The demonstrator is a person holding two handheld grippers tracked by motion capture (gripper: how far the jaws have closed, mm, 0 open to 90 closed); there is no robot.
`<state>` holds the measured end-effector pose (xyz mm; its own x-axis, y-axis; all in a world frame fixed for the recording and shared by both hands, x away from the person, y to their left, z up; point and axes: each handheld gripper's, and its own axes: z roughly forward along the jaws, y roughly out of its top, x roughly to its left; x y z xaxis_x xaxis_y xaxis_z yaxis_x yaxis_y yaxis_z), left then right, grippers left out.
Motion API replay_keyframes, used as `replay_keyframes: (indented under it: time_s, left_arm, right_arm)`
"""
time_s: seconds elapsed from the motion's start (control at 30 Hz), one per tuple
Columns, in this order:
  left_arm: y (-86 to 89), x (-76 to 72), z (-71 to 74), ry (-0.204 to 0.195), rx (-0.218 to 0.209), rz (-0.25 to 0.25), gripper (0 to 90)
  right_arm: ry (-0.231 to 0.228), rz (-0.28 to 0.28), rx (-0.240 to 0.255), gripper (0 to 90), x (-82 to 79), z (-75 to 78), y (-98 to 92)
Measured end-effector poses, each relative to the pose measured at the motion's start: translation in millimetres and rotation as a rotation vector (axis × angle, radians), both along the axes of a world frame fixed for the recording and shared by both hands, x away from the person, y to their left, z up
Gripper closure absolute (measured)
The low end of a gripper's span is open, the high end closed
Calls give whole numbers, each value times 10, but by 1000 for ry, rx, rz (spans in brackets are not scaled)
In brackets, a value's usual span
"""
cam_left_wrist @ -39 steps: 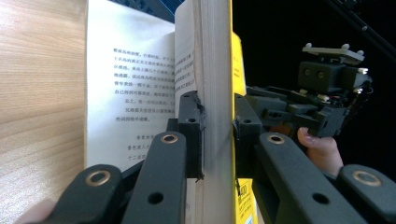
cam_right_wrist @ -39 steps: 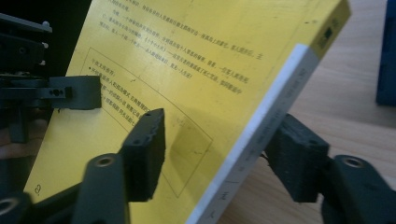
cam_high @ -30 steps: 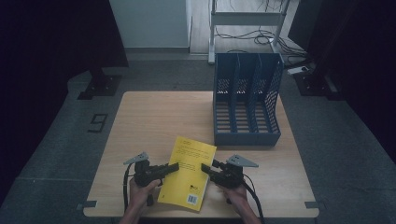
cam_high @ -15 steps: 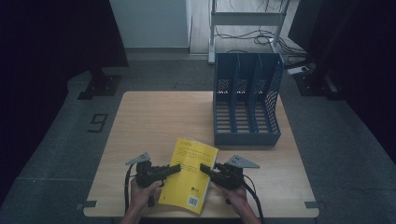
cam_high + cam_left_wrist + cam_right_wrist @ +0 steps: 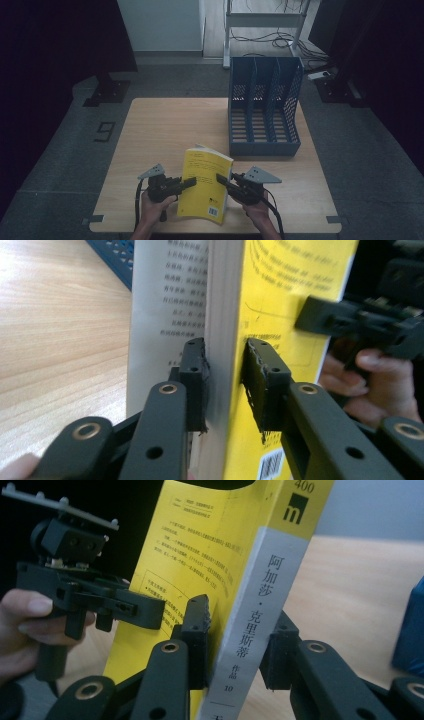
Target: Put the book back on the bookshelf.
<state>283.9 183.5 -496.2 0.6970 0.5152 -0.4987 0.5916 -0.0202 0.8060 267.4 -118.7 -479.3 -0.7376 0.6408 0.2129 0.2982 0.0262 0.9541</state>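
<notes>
Now — glossy yellow paperback [image 5: 205, 182] | left gripper [image 5: 223, 385] jaws just easing, seemingly apart | right gripper [image 5: 235, 645] jaws closing, clamping spine

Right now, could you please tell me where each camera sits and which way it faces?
High view: above the person's side, looking forward and down on the table; both hands, left gripper, right gripper, yellow book, blue file rack.
Left gripper view: rides that gripper, looking along its fingers at the book's page edge; the other hand beyond.
Right gripper view: looks along its fingers at the book's spine.
All views share the book.
</notes>
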Motion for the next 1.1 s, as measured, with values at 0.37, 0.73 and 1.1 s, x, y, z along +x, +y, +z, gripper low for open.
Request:
replay_keyframes:
  time_s: [0.37, 0.73, 1.1]
  left_arm:
    - [-9, 1, 7, 6, 16, -7, 706]
    - [-49, -37, 52, -14, 36, -14, 718]
    - [-33, 33, -19, 7, -2, -4, 566]
  right_arm:
    - [-32, 21, -44, 677, -24, 49, 13]
    - [-2, 36, -37, 641, 20, 14, 71]
    - [-54, 81, -49, 717, -7, 78, 75]
